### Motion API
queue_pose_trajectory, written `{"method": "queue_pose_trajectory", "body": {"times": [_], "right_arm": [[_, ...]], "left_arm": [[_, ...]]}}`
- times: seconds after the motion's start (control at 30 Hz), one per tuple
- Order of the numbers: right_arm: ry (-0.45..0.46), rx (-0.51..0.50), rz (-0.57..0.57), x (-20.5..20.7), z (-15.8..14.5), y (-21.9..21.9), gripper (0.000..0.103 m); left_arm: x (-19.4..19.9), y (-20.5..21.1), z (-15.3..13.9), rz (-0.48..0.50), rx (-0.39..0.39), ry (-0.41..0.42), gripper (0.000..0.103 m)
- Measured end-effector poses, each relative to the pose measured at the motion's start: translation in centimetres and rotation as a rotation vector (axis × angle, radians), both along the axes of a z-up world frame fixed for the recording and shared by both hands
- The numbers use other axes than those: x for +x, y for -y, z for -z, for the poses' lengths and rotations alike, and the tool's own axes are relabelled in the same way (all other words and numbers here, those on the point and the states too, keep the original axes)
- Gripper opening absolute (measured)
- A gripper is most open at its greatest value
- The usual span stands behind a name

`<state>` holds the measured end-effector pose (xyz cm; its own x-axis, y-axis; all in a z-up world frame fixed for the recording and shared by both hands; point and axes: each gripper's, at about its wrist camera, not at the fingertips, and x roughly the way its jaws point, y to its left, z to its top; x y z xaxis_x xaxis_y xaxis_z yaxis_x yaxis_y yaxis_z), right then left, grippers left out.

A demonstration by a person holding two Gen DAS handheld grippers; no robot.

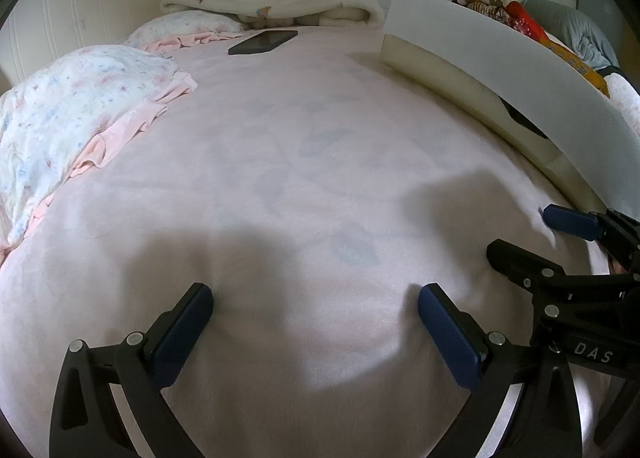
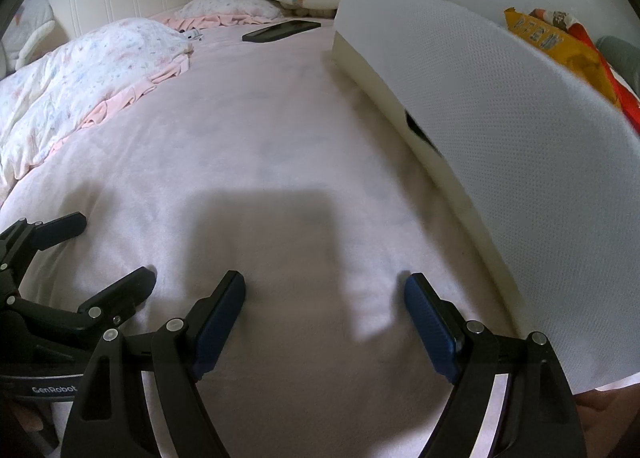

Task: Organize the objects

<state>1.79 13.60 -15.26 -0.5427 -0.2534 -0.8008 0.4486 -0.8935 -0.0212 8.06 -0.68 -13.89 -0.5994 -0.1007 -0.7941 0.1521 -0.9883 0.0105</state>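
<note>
1. Pink fleece blanket (image 1: pixel 304 161) under both grippers; nothing between either pair of fingers.
2. Left gripper (image 1: pixel 316 306) spread wide; right gripper (image 2: pixel 324 294) spread wide, just beside it.
3. Black flat phone (image 1: pixel 263 41) far ahead; white rectangular open-topped box (image 2: pixel 460 105) ahead-right, holding orange snack packet (image 2: pixel 560 41).

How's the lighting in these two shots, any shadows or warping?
Left wrist view: soft light, a dark shadow on the pink bedspread ahead of the open left hand-held gripper; fisheye bows the white box. Right wrist view: a blocky shadow, dark corners.
</note>
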Motion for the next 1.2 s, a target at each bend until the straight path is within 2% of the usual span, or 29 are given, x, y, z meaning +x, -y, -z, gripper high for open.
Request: {"method": "queue_pose_trajectory", "body": {"times": [1.2], "right_arm": [[0.002, -0.001, 0.0, 0.43, -0.53, 0.58, 0.082]], "left_arm": [[-0.26, 0.08, 0.1, 0.003, 0.008, -0.001, 0.103]]}}
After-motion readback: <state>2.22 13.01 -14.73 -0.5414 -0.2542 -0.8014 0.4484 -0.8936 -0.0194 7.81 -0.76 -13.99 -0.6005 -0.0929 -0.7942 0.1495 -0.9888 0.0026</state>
